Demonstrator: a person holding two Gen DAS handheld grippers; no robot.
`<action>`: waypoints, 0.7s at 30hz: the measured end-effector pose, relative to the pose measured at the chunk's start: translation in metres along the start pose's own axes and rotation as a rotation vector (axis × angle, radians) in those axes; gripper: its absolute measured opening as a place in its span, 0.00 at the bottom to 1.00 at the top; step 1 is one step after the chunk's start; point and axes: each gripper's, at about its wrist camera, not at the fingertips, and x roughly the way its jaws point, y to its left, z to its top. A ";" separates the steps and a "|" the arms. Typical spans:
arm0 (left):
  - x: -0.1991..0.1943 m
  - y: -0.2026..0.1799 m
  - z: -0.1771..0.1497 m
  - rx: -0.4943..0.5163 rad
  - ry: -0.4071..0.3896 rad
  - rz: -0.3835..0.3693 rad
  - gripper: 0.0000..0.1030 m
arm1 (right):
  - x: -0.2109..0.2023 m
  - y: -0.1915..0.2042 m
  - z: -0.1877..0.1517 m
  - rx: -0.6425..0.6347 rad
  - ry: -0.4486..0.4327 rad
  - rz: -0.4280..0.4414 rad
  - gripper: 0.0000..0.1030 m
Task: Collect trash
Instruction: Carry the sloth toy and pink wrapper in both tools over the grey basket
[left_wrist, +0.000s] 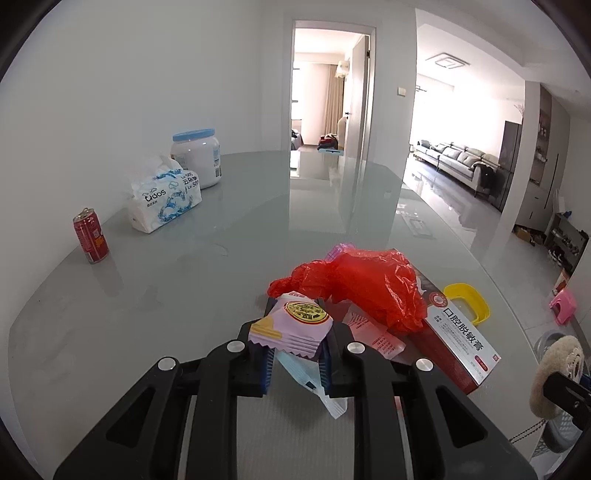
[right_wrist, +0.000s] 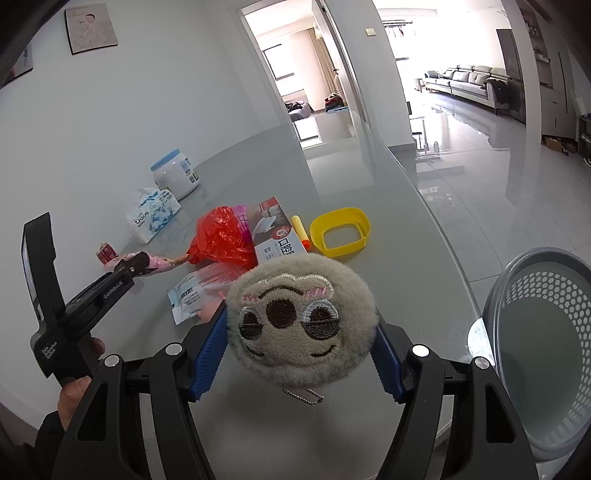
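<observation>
A pink wrapper (left_wrist: 291, 325) is pinched between the fingers of the left gripper (left_wrist: 295, 354), raised above the glass table (left_wrist: 147, 295). A plush face (right_wrist: 301, 314) is clamped in the right gripper (right_wrist: 299, 354). The grey perforated basket (right_wrist: 546, 350) off the table edge is seen whole only from the right wrist; the red bag (left_wrist: 365, 284) lies on the toothpaste box (left_wrist: 458, 339).

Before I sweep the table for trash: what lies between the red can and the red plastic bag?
In the left wrist view, only bare glossy table lies between the red can and the red plastic bag.
</observation>
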 end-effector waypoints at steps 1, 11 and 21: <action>-0.006 -0.001 0.000 0.006 -0.004 -0.005 0.19 | -0.003 0.000 0.000 0.001 -0.004 -0.001 0.66; -0.056 -0.057 -0.006 0.101 -0.016 -0.171 0.19 | -0.041 -0.030 -0.012 0.057 -0.058 -0.048 0.66; -0.070 -0.191 -0.032 0.270 0.081 -0.481 0.19 | -0.101 -0.135 -0.045 0.195 -0.113 -0.286 0.66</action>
